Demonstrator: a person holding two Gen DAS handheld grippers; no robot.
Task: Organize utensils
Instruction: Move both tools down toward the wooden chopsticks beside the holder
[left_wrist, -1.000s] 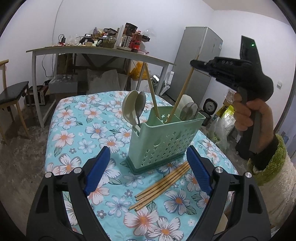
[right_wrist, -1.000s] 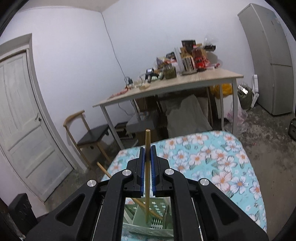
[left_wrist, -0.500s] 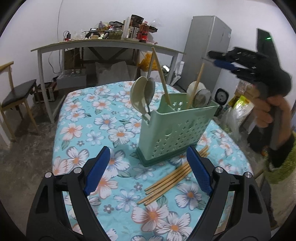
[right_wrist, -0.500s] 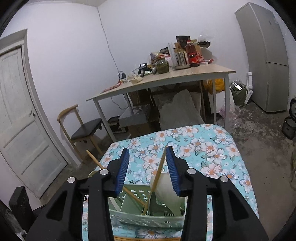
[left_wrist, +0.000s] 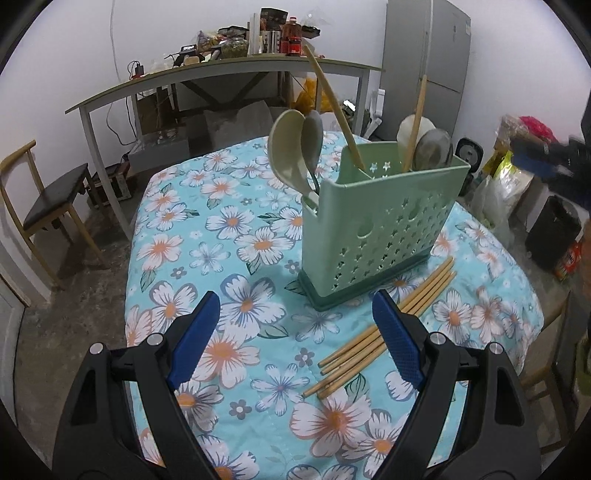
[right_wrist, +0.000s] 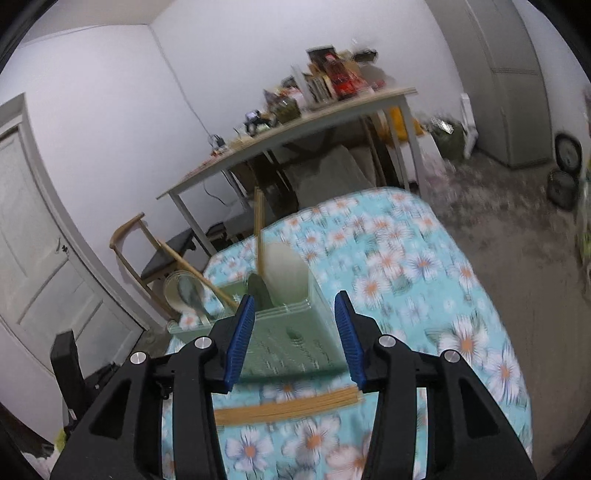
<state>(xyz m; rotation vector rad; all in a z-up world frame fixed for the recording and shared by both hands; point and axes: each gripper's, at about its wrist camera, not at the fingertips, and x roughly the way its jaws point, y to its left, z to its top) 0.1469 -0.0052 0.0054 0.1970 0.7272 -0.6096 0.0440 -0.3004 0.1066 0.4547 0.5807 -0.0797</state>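
- So far, your green utensil caddy (left_wrist: 380, 225) stands upright on the flowered desk (left_wrist: 207, 236) and already carries part of the load: two spoons (left_wrist: 295, 147) lean out of its left end, another pair of spoon bowls (left_wrist: 428, 142) shows at its right end, and two bamboo chopsticks (left_wrist: 415, 122) stick up from the compartments between.
- What is left is the bundle of loose chopsticks (left_wrist: 384, 328) lying flat on the cloth just in front of the caddy's base; it looks like five or six, though the blur in the right wrist view makes a count unsure.
- Your right claw (right_wrist: 295, 332) is empty, its jaws have just been opening and now stand partly apart with nothing between them; it points at the caddy with the loose bundle below it.
- Your left claw (left_wrist: 295, 332) is spread wide and empty, hovering over the near end of that bundle.
- Judging by this, you are roughly a third of the way through the chopsticks, with the spoons apparently finished.
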